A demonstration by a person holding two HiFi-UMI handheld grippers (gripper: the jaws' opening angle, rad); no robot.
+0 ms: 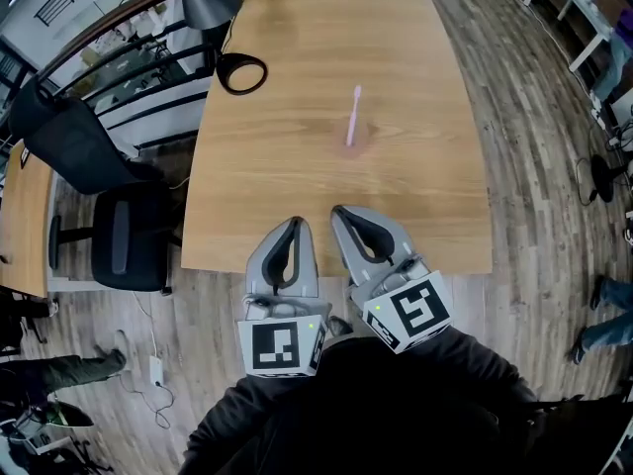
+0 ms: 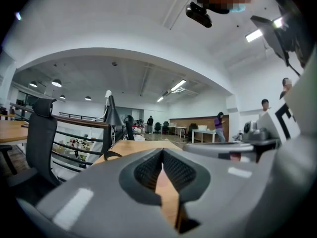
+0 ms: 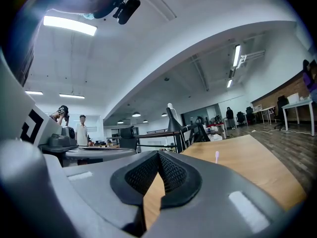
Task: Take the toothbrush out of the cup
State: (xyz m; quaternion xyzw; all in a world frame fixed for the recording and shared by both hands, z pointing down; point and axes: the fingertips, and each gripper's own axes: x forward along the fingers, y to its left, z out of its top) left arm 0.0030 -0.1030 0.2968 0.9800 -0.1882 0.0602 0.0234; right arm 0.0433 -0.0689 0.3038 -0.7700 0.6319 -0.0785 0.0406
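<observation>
A pink toothbrush (image 1: 353, 115) stands upright in a clear cup (image 1: 355, 144), which barely shows, in the middle of the wooden table (image 1: 297, 166). In the right gripper view the toothbrush (image 3: 216, 156) is a small pink stick far ahead on the tabletop. My left gripper (image 1: 295, 224) and right gripper (image 1: 339, 213) hover side by side over the table's near edge, well short of the cup. Both are shut with nothing between their jaws. The closed tips also show in the left gripper (image 2: 161, 150) and the right gripper (image 3: 158, 153) views.
A black desk lamp with a round base (image 1: 241, 72) stands at the table's far left corner. A black office chair (image 1: 119, 231) sits left of the table. Wooden floor surrounds the table, with people standing at the room's edges.
</observation>
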